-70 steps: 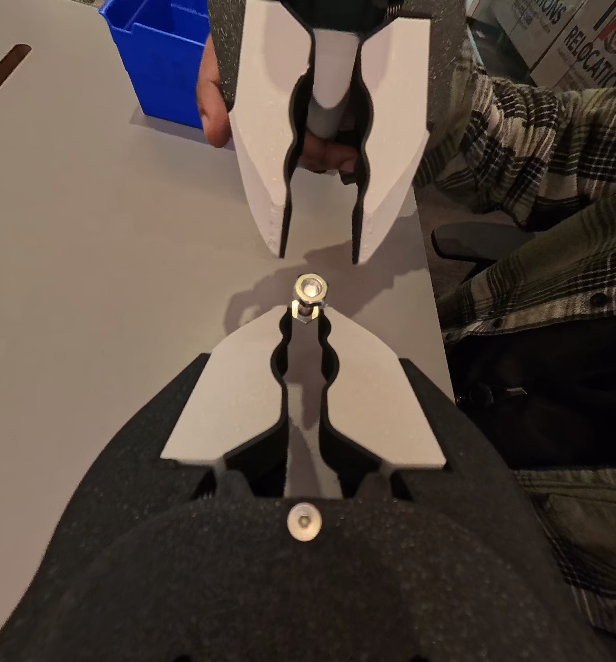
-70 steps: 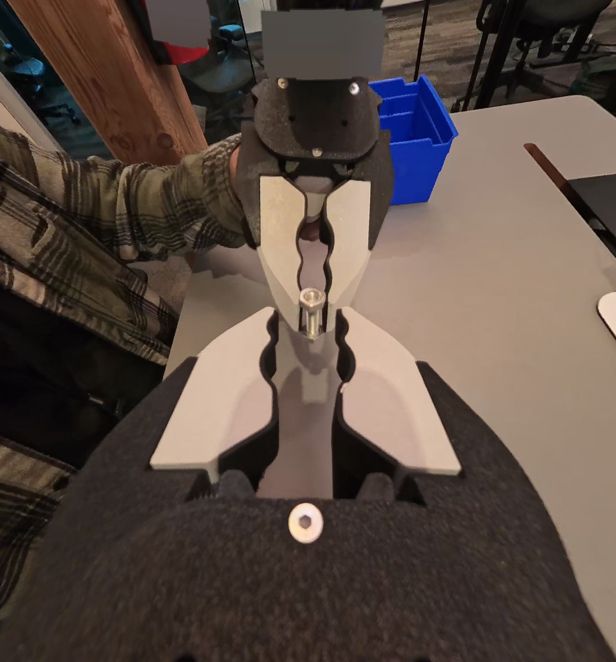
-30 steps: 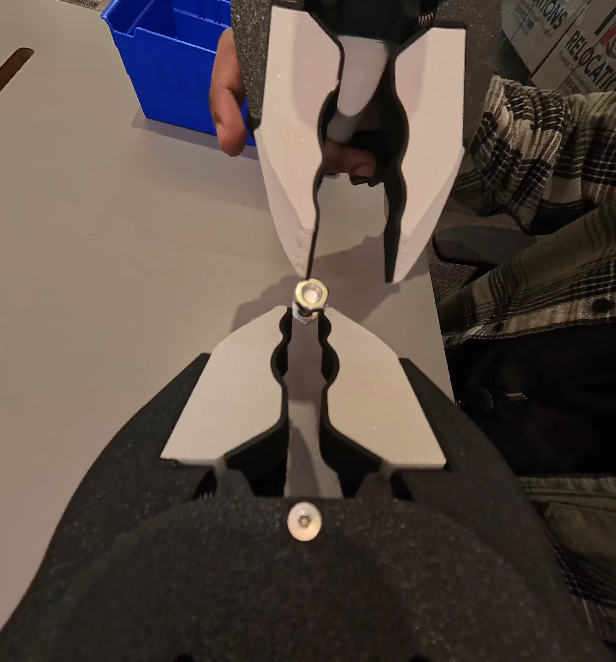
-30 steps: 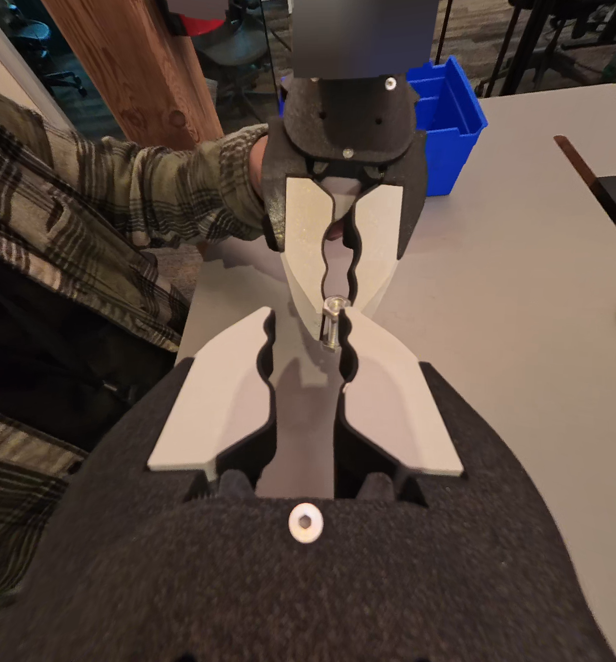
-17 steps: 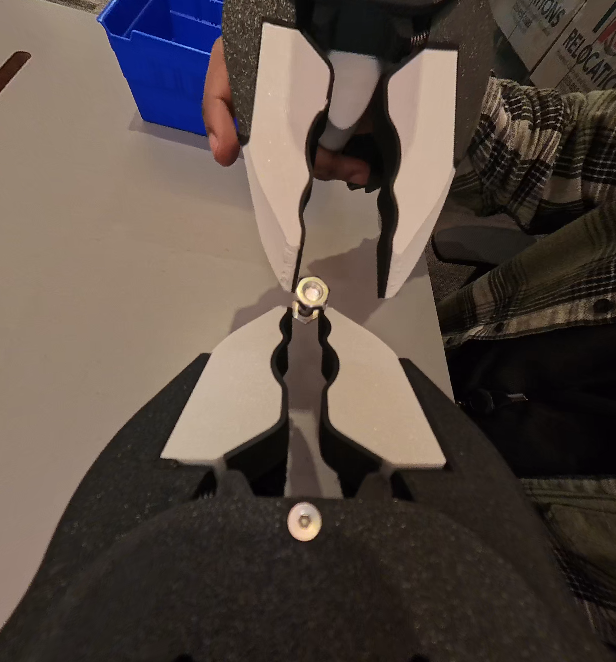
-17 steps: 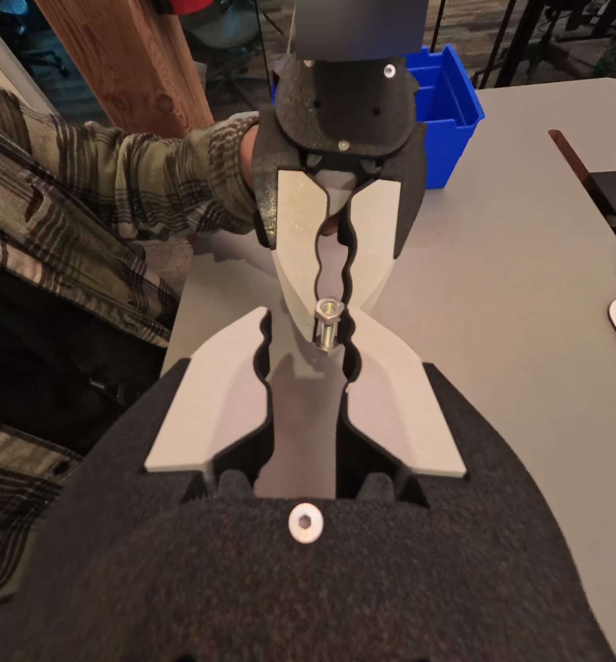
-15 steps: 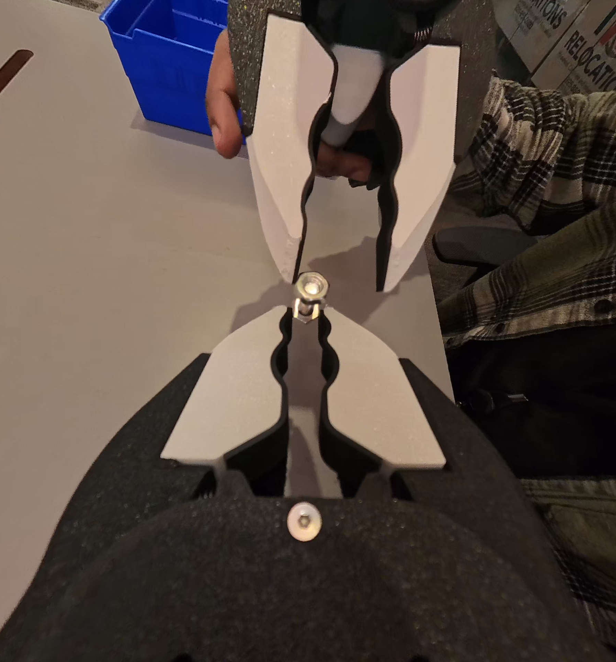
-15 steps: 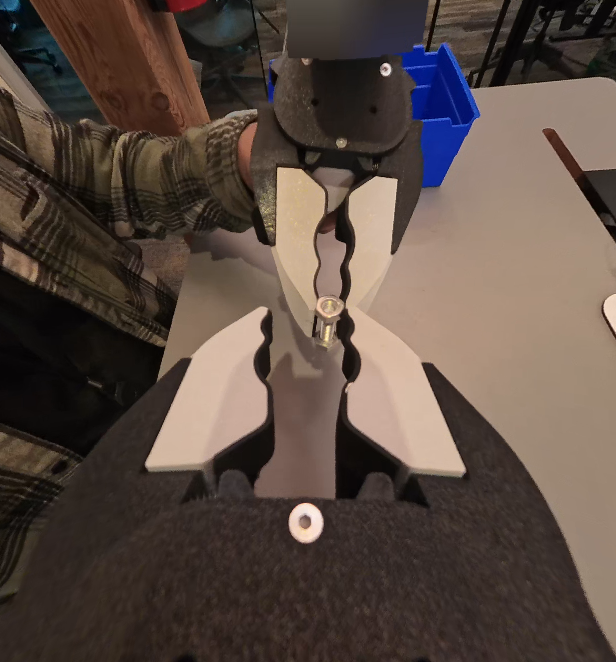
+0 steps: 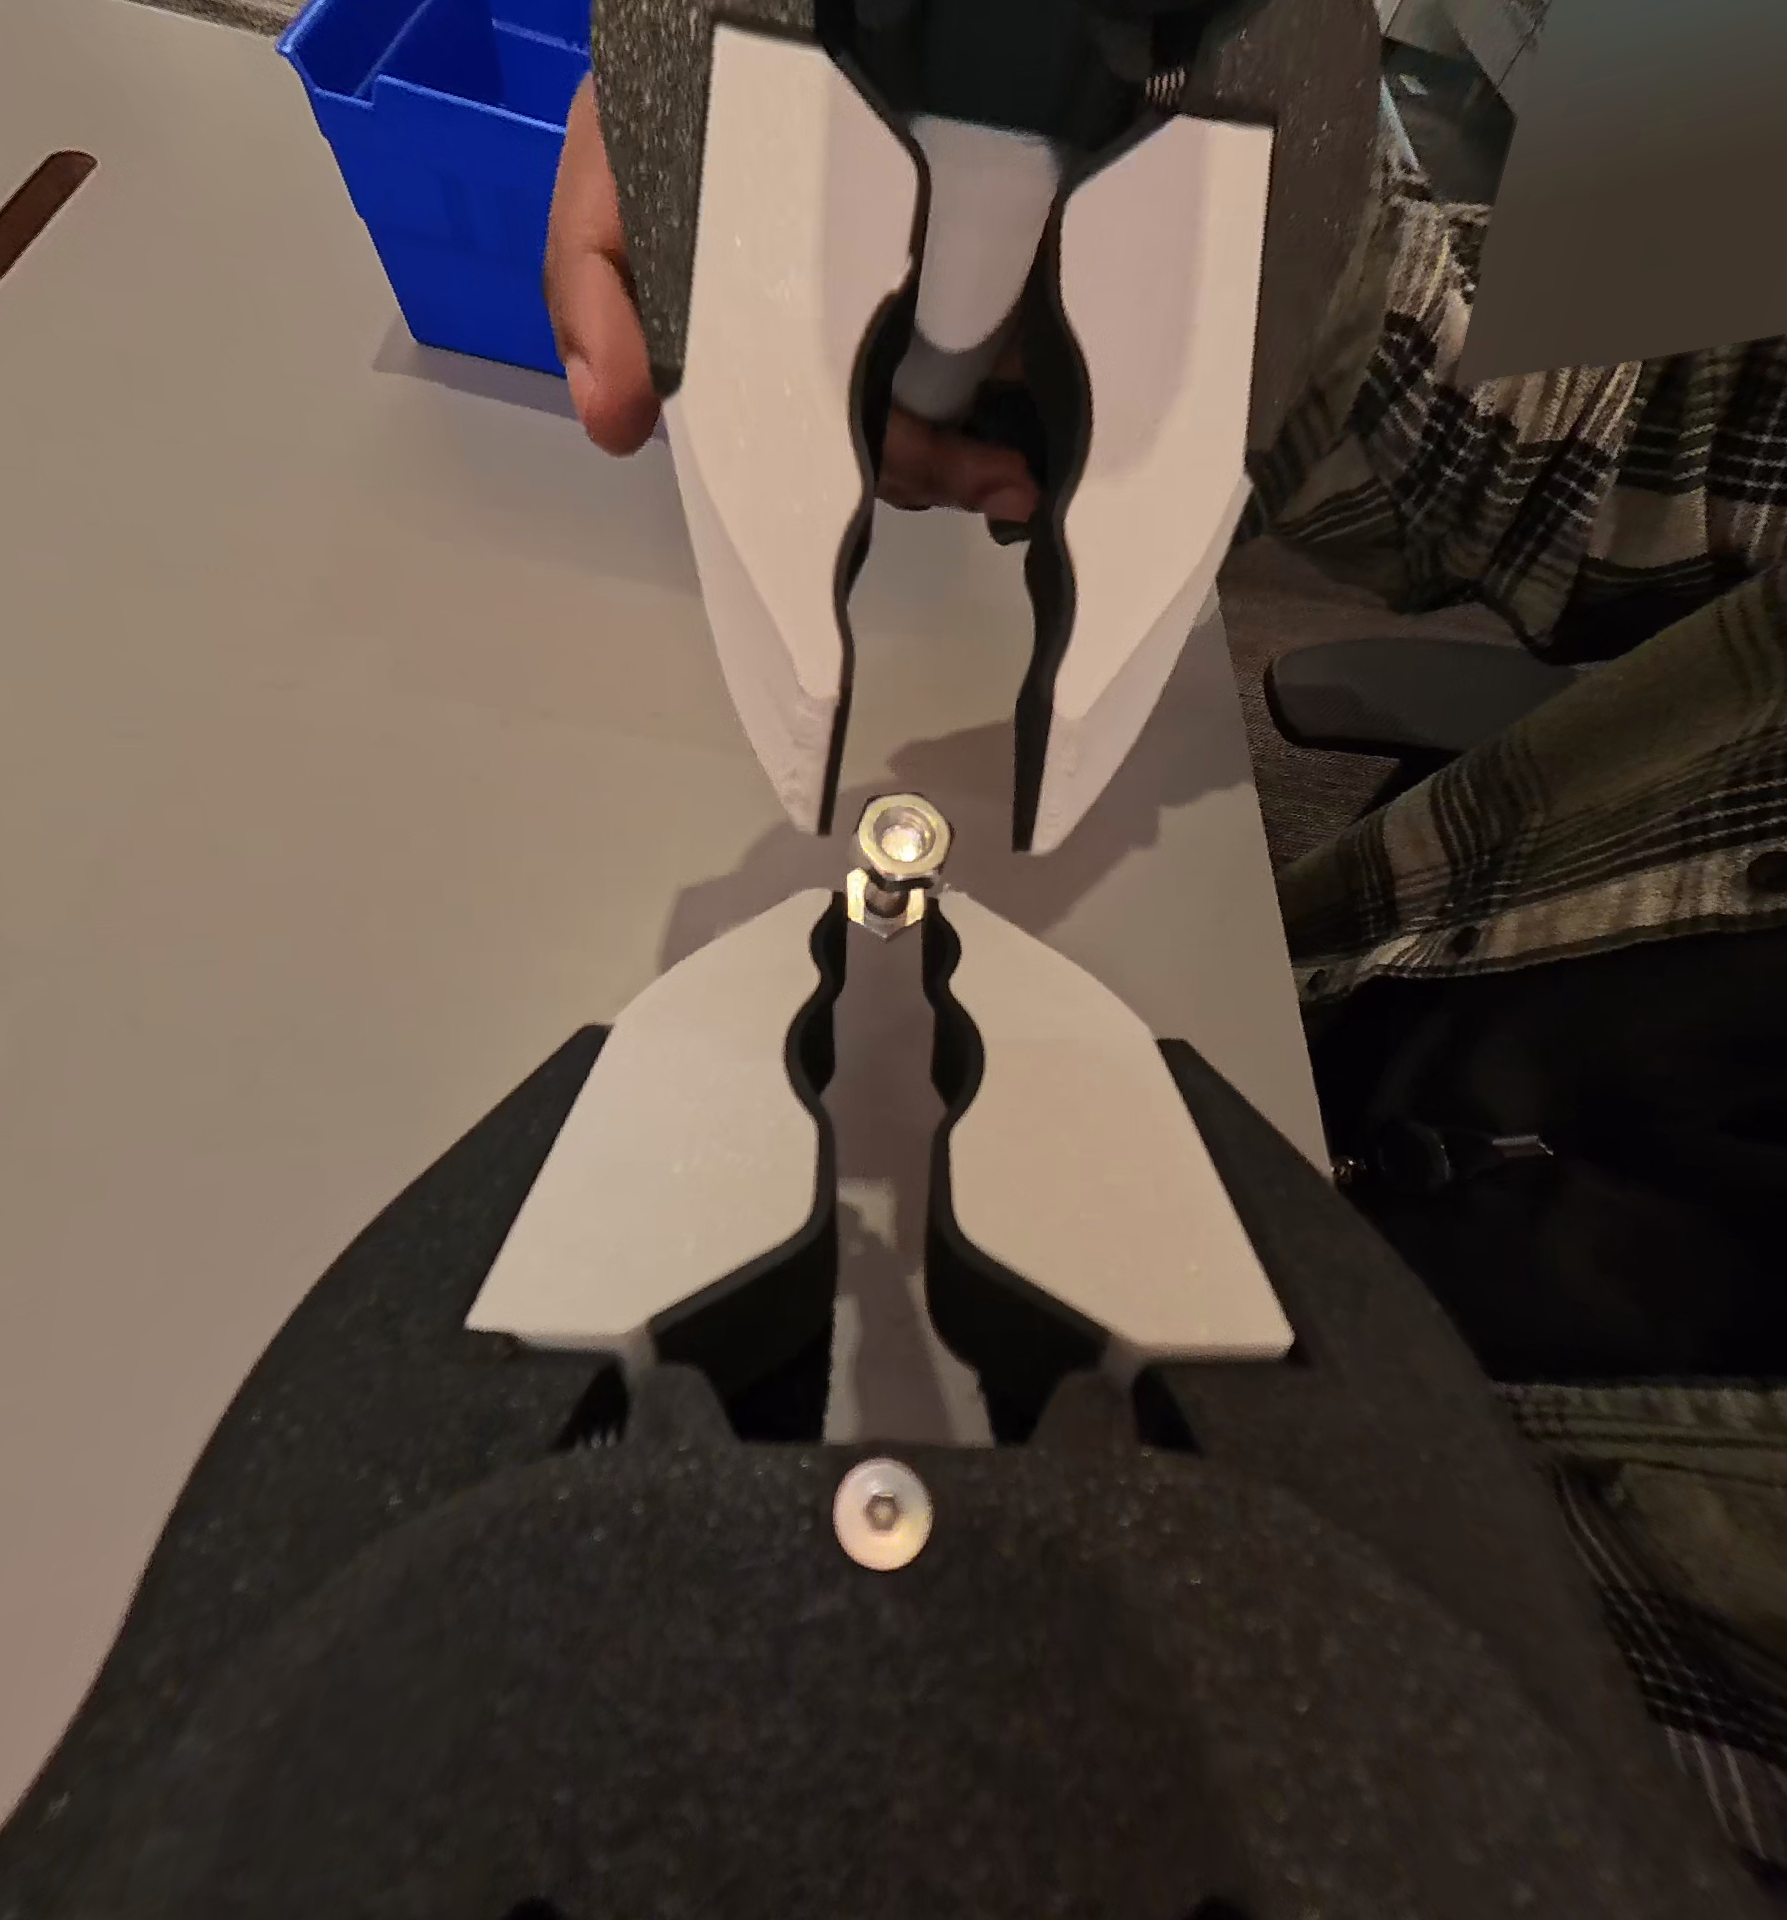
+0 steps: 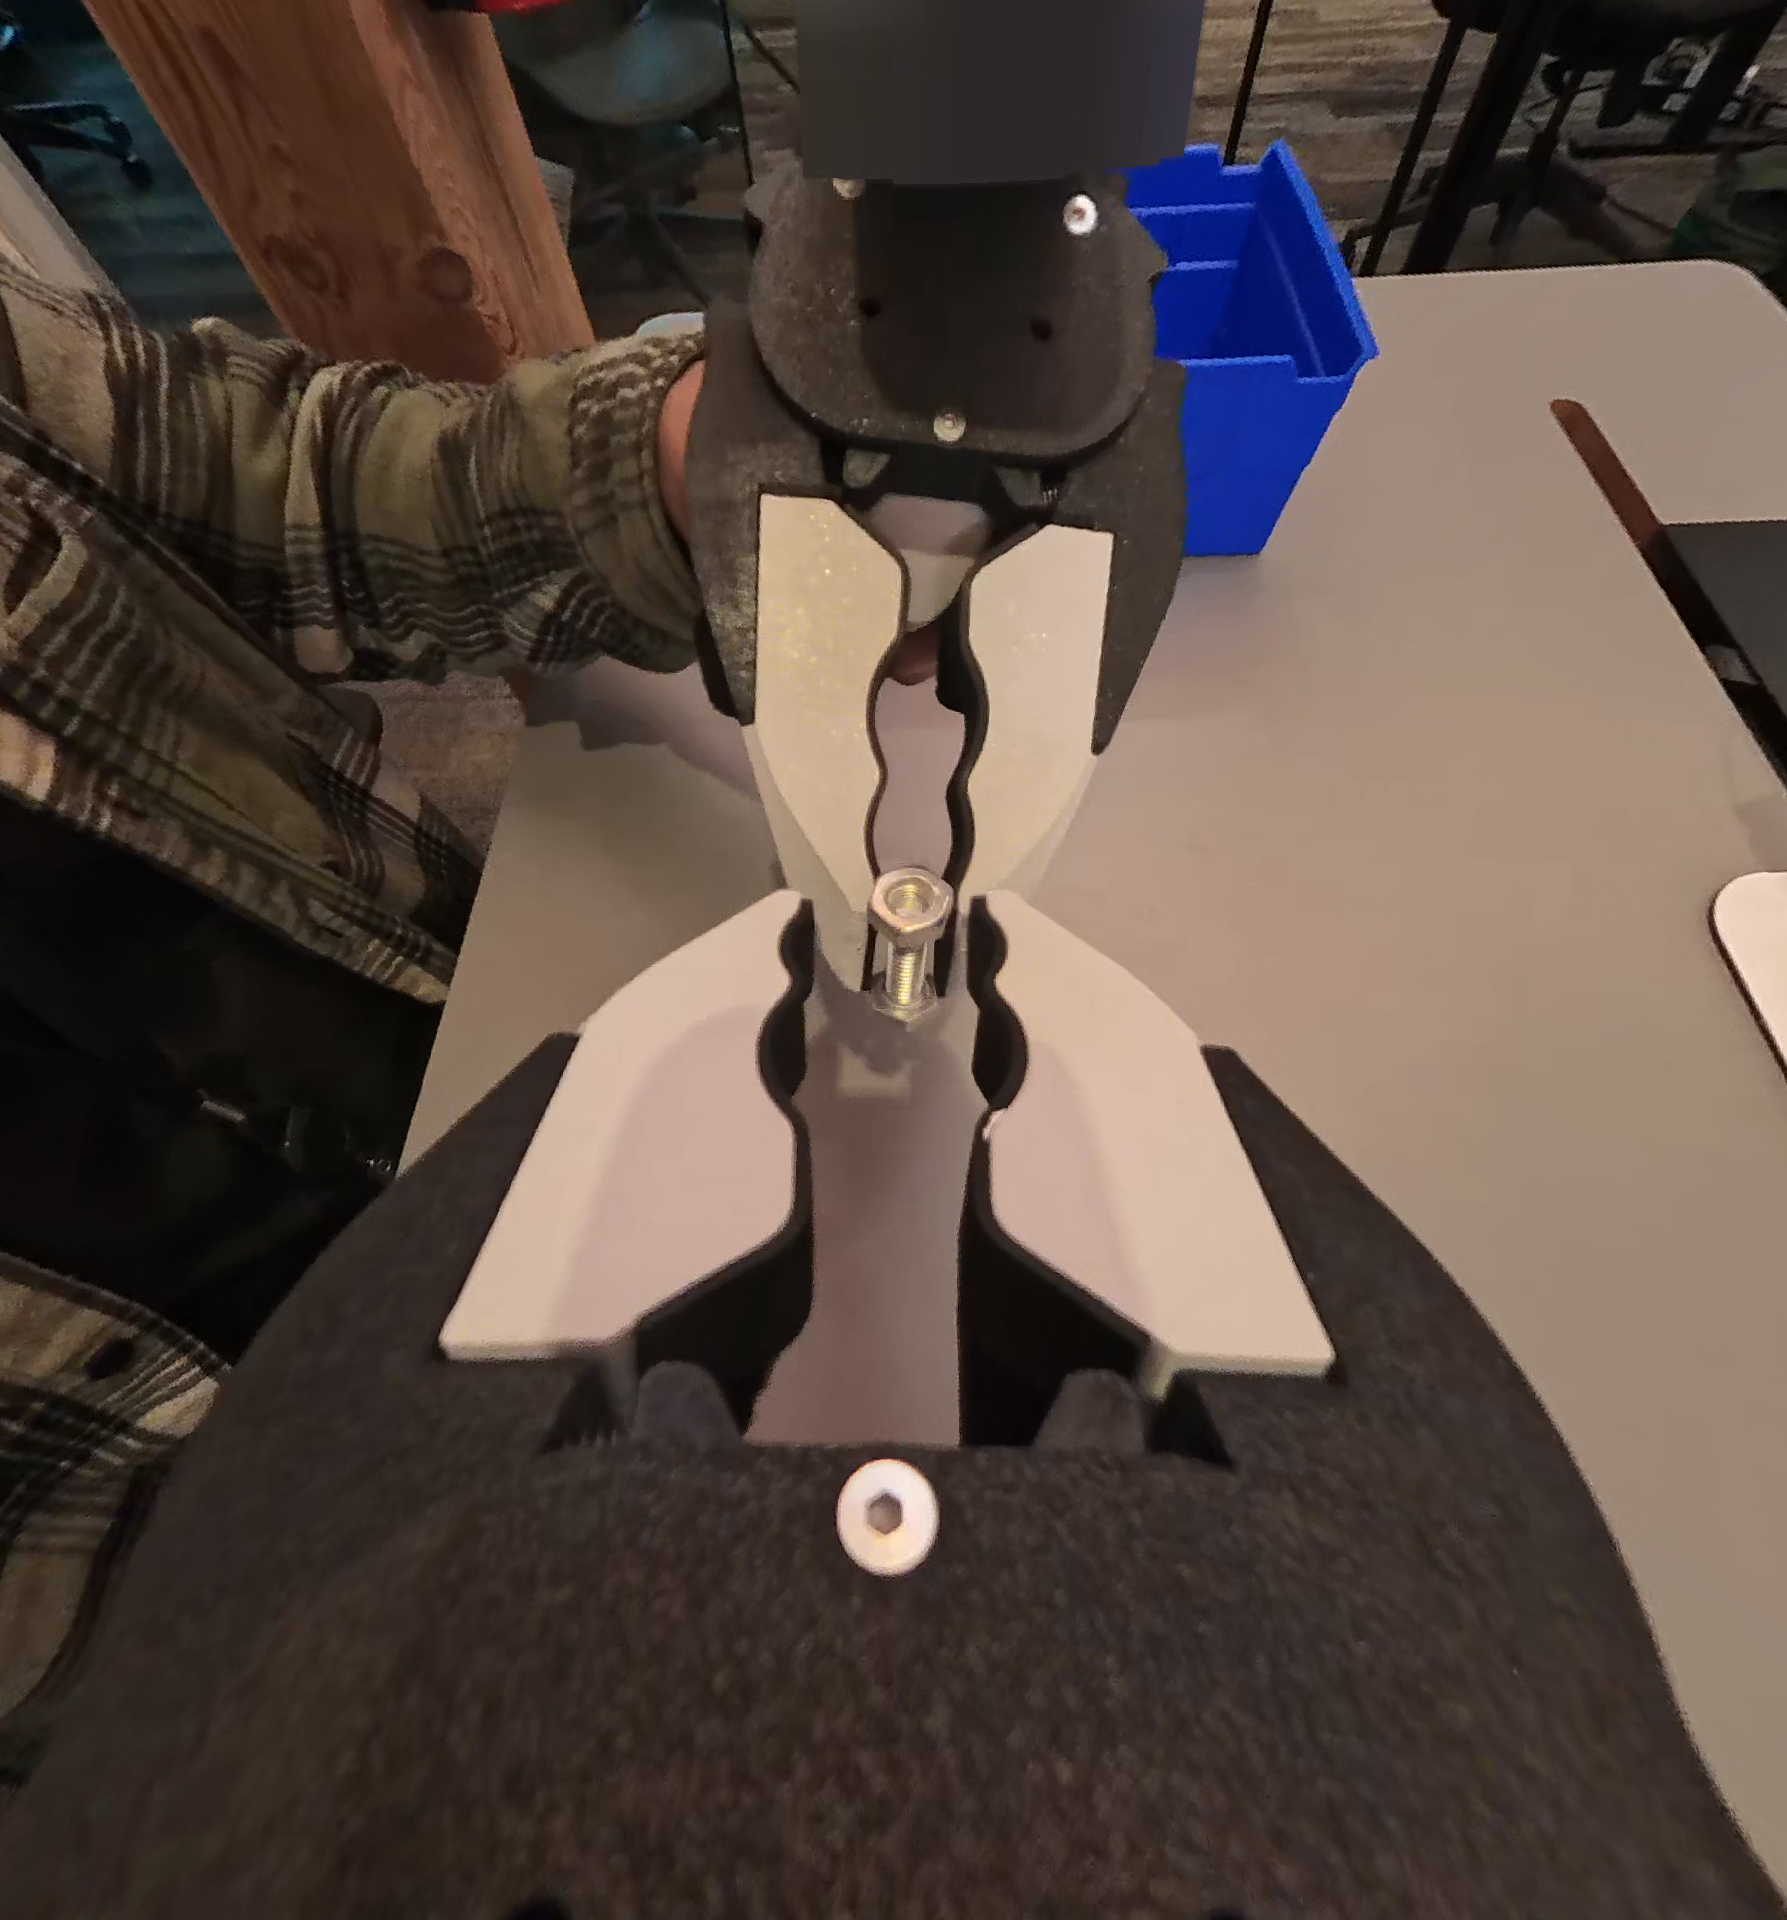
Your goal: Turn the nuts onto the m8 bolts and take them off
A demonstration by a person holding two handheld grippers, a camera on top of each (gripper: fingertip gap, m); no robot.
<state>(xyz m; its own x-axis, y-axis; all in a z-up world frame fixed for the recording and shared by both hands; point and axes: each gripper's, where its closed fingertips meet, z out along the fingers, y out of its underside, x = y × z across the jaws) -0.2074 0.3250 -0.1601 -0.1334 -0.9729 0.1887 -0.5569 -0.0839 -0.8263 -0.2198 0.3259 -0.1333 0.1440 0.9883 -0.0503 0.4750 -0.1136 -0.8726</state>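
Left gripper (image 9: 887, 914) clamped on bolt (image 10: 901, 971) head, bolt upright above table (image 9: 245, 727). Nut (image 9: 905, 837) on bolt's top end. Right gripper (image 10: 891, 940) open, fingertips either side of nut, not pressing. Blue bin (image 9: 442, 177) beyond bolt.

bolt (image 9: 884, 914): upright between left gripper (image 9: 887, 906) fingertips
nut (image 9: 907, 837): atop bolt
right gripper (image 9: 920, 831): opposite, fingertips flanking nut
bin (image 9: 453, 177): behind, on table (image 9: 245, 727)

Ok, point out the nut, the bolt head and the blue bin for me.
nut (image 10: 910, 906), right wrist view, on its top face.
bolt head (image 10: 901, 1000), right wrist view, on the hex head between the left gripper's fingertips.
blue bin (image 9: 432, 197), left wrist view, on its front wall.
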